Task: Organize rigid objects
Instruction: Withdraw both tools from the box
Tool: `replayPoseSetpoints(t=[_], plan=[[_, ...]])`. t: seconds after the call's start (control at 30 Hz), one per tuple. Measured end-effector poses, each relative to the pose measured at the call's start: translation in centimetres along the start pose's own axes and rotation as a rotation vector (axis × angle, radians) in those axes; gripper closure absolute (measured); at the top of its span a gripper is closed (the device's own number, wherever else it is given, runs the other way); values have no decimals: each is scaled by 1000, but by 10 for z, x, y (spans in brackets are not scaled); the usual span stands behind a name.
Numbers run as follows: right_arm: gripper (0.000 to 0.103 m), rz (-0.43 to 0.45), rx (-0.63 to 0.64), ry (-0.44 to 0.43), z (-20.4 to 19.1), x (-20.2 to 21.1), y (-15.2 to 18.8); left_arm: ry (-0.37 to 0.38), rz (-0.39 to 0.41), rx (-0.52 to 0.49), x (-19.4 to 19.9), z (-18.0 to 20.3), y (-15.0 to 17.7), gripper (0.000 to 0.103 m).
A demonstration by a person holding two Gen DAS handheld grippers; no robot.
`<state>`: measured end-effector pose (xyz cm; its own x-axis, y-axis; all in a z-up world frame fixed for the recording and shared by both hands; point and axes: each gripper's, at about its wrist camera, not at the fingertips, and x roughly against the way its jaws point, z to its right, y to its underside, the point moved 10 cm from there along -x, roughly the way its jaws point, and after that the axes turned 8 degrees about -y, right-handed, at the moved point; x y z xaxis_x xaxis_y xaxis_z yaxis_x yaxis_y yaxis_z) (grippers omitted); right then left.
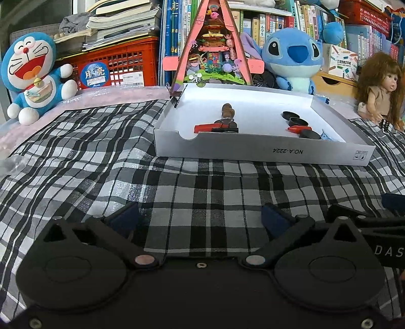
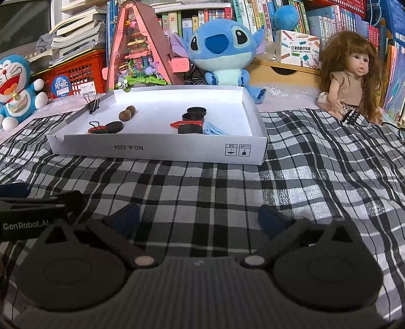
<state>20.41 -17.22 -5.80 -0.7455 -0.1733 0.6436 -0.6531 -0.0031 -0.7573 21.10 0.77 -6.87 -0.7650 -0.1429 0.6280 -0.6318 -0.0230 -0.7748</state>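
Right wrist view: left gripper (image 1: 200,220) and right gripper (image 2: 200,220) hover released, empty, over the checkered cloth (image 2: 202,182). Beyond them the white box lid (image 2: 157,150) holds, left to right, a binder clip (image 2: 97,127), two nuts (image 2: 127,112), black caps (image 2: 196,111), a blue clip (image 2: 215,131).

A blue Stitch plush (image 2: 222,48) sits before crowded bookshelves (image 2: 243,15); left of it a pink triangular diorama (image 2: 141,50), a red crate (image 2: 78,73) and a Doraemon plush (image 2: 15,86); right, a long-haired doll (image 2: 351,78), on what appears a checked cloth (image 2: 227,187).
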Motion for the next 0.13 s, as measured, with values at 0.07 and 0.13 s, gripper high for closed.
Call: replayPoseSetpoints(t=[0.07,0.13], plan=[[0,-1,2,1,0,0,0,-2,0,1,-1,-1,-1,0],[0,-1,3,2,0,0,0,-1,0,1,-1,-1,-1,0]])
